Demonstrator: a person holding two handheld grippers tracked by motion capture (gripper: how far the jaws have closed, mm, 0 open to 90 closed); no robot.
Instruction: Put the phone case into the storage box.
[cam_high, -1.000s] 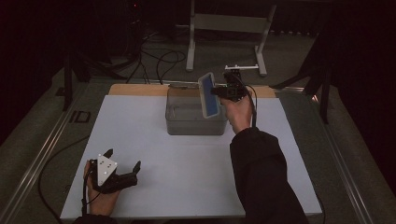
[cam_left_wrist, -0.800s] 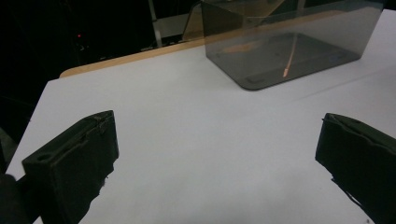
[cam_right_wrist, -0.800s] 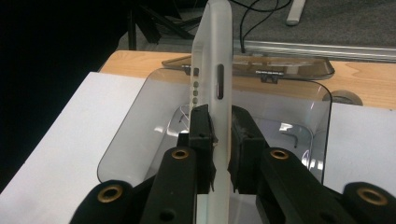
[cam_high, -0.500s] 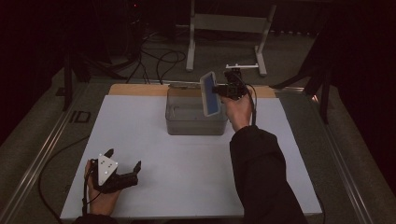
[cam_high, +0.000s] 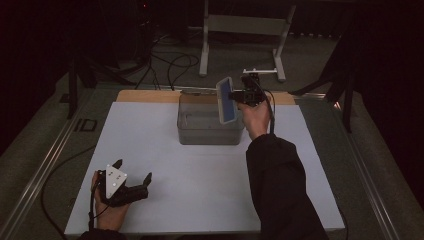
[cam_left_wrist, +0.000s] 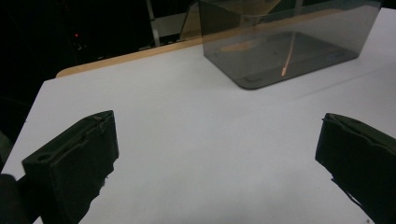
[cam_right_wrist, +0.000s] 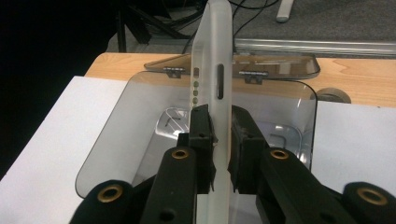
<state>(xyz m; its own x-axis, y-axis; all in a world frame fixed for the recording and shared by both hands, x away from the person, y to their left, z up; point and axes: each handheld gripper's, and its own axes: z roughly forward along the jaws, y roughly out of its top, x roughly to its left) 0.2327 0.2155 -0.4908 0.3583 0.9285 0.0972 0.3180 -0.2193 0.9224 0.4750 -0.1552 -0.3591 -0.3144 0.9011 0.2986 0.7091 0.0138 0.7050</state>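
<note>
One clear grey box (cam_high: 209, 125) on table, lid hinged open behind it. One phone case (cam_high: 226, 100), translucent with blue face, clamped edge-on. Two grippers: left gripper (cam_high: 131, 187) and right gripper (cam_high: 239, 96). Each has two black jaws, four jaws in all. One grey three-cornered plate (cam_high: 114, 181), on left gripper. One white sheet (cam_high: 210, 165) covering tabletop. One white metal stand (cam_high: 245, 25) on floor beyond table, two uprights. Two hands, one per gripper.
</note>
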